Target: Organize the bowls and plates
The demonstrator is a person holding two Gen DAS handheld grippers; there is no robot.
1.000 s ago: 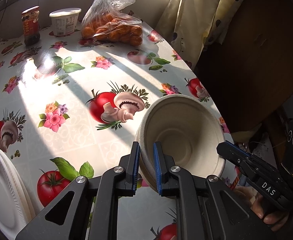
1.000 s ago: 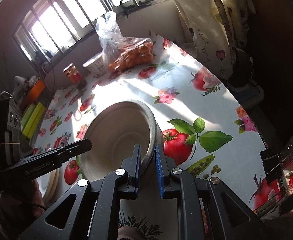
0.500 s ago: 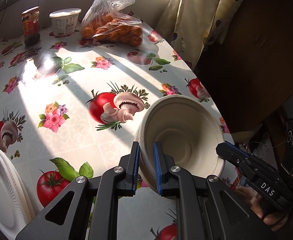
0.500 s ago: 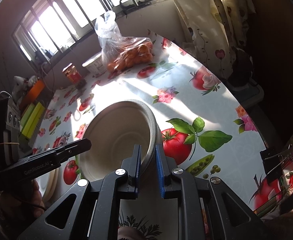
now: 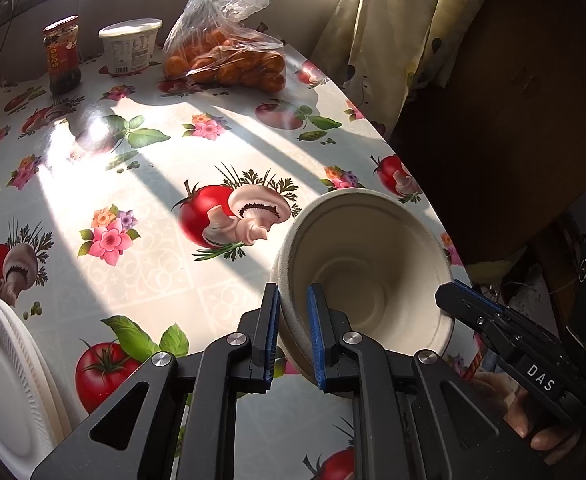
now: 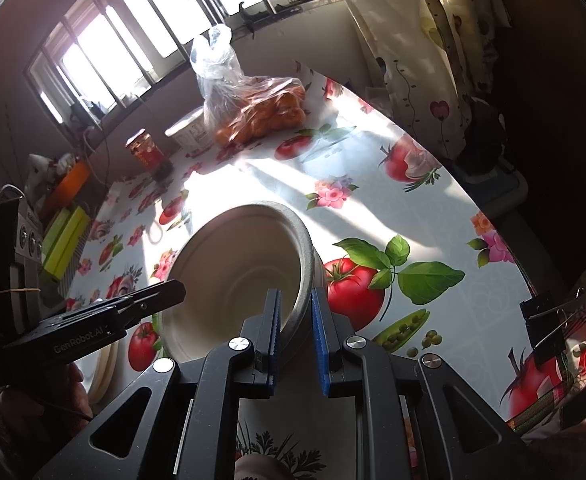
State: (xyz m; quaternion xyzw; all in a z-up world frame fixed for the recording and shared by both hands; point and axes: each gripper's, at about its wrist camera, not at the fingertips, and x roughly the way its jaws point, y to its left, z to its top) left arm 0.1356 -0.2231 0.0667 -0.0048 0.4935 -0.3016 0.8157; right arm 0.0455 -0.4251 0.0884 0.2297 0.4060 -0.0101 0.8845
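Two tools grip one beige bowl [image 5: 367, 264] by opposite sides of its rim. My left tool [image 5: 293, 334] is closed on the rim nearest its camera, one blue pad inside the wall and one outside. My right tool [image 6: 296, 334] is closed on the opposite rim in the same manner. The bowl is tilted, and a second rim line at its left edge suggests more than one bowl nested together; I cannot tell how many.

Position: the bowl sits at the near right part of the tabletop [image 5: 141, 256], close to the curved edge [image 5: 421, 196] that falls away to dark furniture.

Open room: the sunlit centre of the tabletop is free of objects. White plates [image 5: 9, 376] are stacked at the left edge of the left wrist view. Against the far wall stand a bag of oranges [image 5: 229, 60], a white tub [image 5: 131, 46] and a jar [image 5: 61, 54], well apart from the bowl.
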